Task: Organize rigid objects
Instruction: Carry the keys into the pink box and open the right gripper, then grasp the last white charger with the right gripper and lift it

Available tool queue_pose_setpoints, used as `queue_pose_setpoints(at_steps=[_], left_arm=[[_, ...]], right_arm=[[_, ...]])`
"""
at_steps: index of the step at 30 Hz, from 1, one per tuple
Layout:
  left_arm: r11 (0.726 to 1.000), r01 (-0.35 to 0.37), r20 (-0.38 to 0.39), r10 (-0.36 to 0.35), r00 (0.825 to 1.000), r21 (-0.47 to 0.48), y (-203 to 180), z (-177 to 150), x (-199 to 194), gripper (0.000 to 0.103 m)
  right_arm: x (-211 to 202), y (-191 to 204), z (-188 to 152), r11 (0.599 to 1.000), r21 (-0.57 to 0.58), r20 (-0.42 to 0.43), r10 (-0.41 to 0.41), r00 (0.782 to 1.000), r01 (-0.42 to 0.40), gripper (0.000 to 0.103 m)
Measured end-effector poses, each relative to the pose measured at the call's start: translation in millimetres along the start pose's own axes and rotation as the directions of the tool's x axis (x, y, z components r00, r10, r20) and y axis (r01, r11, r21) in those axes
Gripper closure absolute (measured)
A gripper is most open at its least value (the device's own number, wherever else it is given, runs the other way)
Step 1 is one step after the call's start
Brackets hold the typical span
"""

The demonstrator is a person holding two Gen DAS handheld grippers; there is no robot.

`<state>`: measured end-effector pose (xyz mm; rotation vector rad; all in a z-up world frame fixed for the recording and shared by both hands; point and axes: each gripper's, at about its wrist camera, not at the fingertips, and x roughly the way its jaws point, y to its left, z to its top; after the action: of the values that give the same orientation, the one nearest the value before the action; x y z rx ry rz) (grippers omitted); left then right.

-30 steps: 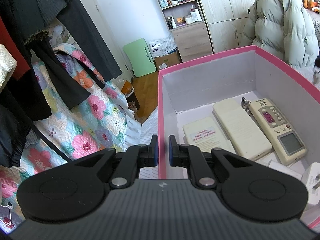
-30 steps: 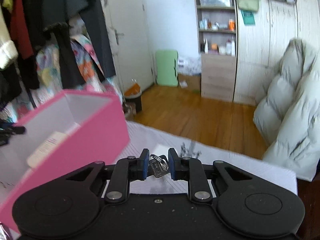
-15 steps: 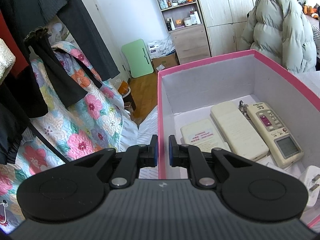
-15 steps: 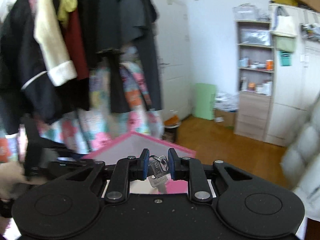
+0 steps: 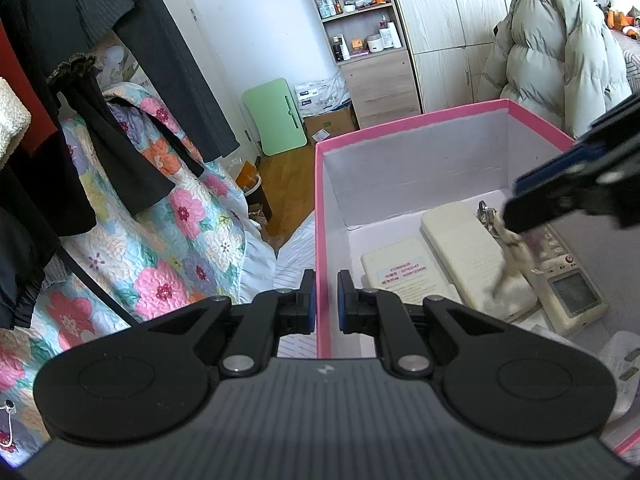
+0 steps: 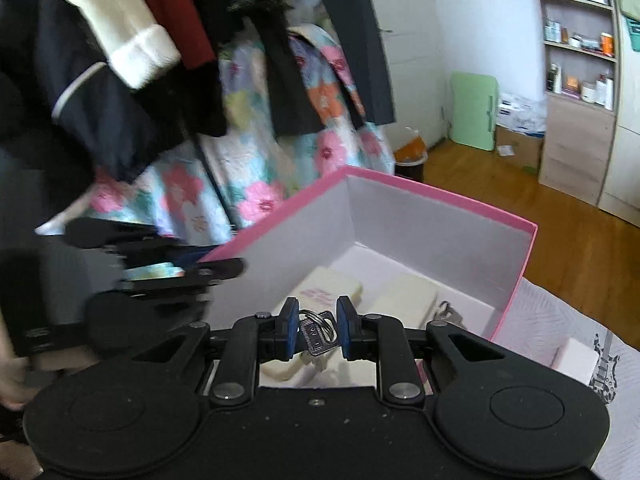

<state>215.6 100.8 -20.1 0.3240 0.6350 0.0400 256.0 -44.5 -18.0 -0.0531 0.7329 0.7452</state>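
Pink card walls of the box frame the drop: the right gripper hangs over its interior, jaws clenched on a key. Best released low, toward twelve o'clock, beside the remotes. The left gripper pinches the box's near wall, steadying it.

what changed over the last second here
The right hand-held gripper, holding a key on a ring, swung from beside the pink box to above its remotes. The left hand-held gripper stayed clamped on the box's wall; contents unmoved.
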Motion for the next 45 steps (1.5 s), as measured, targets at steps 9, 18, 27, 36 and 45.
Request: queue_pose_setpoints(at_steps=[9, 18, 27, 36, 45], left_arm=[[1.0, -0.002, 0.005, 0.002, 1.0, 0.011, -3, -1, 0, 0.093], [1.0, -0.003, 0.005, 0.003, 1.0, 0.015, -3, -2, 0, 0.093], [1.0, -0.002, 0.005, 0.002, 1.0, 0.016, -3, -2, 0, 0.093], [1.0, 0.0, 0.005, -0.001, 1.0, 0.013, -3, -2, 1, 0.093], [1.0, 0.004, 0.002, -0.004, 1.0, 0.008, -4, -2, 2, 0.093]], right_arm=[[-59, -34, 7, 0.991, 0.093, 0.106, -0.108, 0.988, 0.098, 0.057], [-119, -86, -14, 0.93, 0.131, 0.067, -0.354, 0.933, 0.344, 0.05], [-93, -133, -39, 0.925, 0.17, -0.033, -0.34, 0.94, 0.34, 0.049], [-28, -165, -58, 0.928, 0.249, -0.123, -0.255, 0.959, 0.279, 0.045], [17, -170, -47, 0.92, 0.221, -0.13, -0.301, 0.945, 0.324, 0.039]])
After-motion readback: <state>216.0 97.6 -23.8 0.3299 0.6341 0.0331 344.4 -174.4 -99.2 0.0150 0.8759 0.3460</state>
